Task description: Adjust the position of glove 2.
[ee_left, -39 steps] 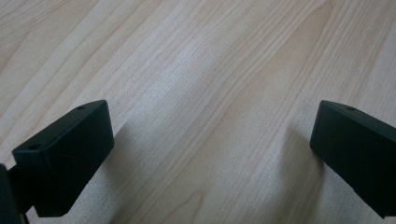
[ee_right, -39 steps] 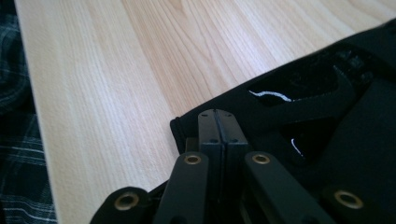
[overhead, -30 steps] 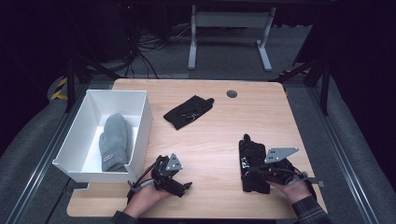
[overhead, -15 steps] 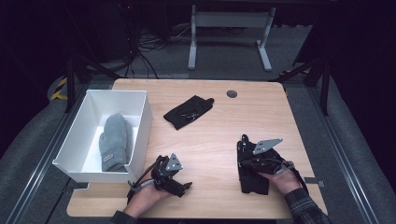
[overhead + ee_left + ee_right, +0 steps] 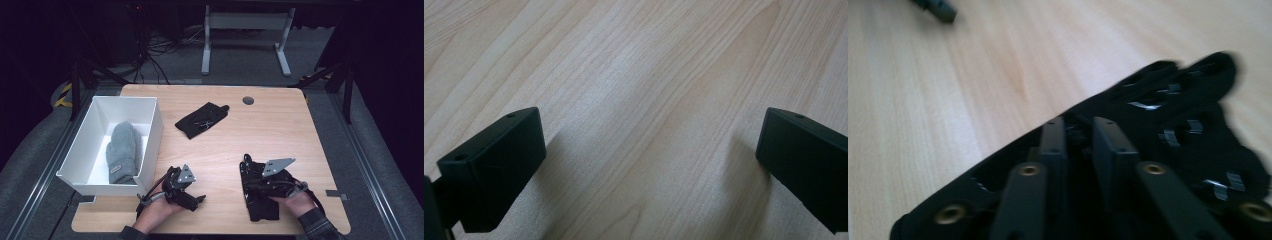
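Note:
A black glove (image 5: 262,207) with grey finger marks lies flat on the wooden table near its front right. My right gripper (image 5: 250,177) rests low on top of it, pointing left. In the right gripper view the jaws (image 5: 1078,127) stand a narrow gap apart over the glove (image 5: 1193,125). They have just been opening, and a fold of glove shows in the gap without being pinched. My left gripper (image 5: 192,197) sits at the front centre-left with its jaws wide open (image 5: 651,145) over bare wood, holding nothing.
A white box (image 5: 125,100) stands at the left with a grey mitten (image 5: 122,152) inside. A second black glove (image 5: 202,120) lies mid-table towards the back. A round grommet (image 5: 248,100) sits near the far edge. A jaw of the left gripper (image 5: 938,7) shows far off.
My right gripper has slid left from beside the near black glove onto it, and its jaws have parted slightly. The left gripper has stayed put.

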Action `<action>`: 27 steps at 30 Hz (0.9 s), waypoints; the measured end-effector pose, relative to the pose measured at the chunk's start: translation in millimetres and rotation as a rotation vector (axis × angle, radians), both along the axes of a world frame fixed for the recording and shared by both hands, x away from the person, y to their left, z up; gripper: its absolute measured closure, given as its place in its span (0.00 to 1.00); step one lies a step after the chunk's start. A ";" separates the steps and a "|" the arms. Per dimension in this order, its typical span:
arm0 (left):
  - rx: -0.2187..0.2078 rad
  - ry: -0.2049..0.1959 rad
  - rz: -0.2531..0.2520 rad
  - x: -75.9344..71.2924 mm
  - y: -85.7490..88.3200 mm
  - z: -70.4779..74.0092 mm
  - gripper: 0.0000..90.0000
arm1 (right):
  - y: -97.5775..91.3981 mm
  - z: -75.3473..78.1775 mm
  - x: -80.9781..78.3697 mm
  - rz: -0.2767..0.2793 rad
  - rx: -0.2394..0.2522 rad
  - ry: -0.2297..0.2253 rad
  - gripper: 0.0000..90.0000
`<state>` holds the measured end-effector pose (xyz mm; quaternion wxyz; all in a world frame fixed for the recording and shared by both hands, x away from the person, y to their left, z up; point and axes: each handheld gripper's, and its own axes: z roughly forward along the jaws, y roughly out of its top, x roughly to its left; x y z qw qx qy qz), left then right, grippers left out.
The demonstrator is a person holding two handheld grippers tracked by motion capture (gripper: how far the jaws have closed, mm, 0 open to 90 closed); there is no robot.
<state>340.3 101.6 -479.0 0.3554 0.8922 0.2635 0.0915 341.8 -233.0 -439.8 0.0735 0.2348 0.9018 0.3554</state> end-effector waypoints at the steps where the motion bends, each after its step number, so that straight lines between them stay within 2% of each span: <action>1: 0.000 0.000 0.000 0.0 0.0 0.0 0.00 | -3.8 2.6 0.0 -0.015 0.007 -0.012 0.78; 2: 0.000 0.000 0.000 0.0 0.0 0.0 0.00 | -3.8 2.6 0.0 -0.015 0.007 -0.012 0.78; 4: -0.003 -0.005 -0.002 0.7 -0.5 -0.2 0.00 | -17.6 8.2 1.0 -0.077 0.032 -0.049 0.64; 6: -0.001 -0.006 -0.002 1.1 -0.7 0.0 0.00 | -31.7 9.0 1.9 -0.136 0.044 -0.078 0.54; 8: -0.003 -0.005 -0.001 1.2 -0.9 -0.1 0.00 | -44.8 6.3 3.2 -0.174 0.050 -0.075 0.51; 14: 0.000 -0.005 -0.009 2.1 -1.4 0.1 0.00 | -78.8 -5.8 1.9 -0.293 0.008 -0.097 0.33; 17: 0.001 -0.006 -0.010 2.4 -1.7 0.2 0.00 | -93.3 -12.8 -2.3 -0.338 0.004 -0.104 0.28; 18: 0.001 -0.005 -0.010 2.5 -1.8 0.2 0.00 | -93.3 -12.8 -2.3 -0.338 0.004 -0.104 0.28; 19: 0.005 0.002 -0.001 2.0 -2.6 0.6 0.00 | -97.8 -15.0 -4.1 -0.355 0.001 -0.116 0.24; 22: 0.015 0.009 0.000 2.4 -3.9 2.3 0.01 | -101.1 -18.2 -4.0 -0.365 -0.006 -0.126 0.23; 26: 0.035 0.018 -0.001 3.3 -6.7 5.1 0.03 | -103.0 -22.3 -2.5 -0.380 -0.003 -0.108 0.21; 27: 0.027 0.028 -0.002 4.4 -9.6 7.1 0.05 | -104.2 -25.6 -1.5 -0.396 -0.009 -0.103 0.20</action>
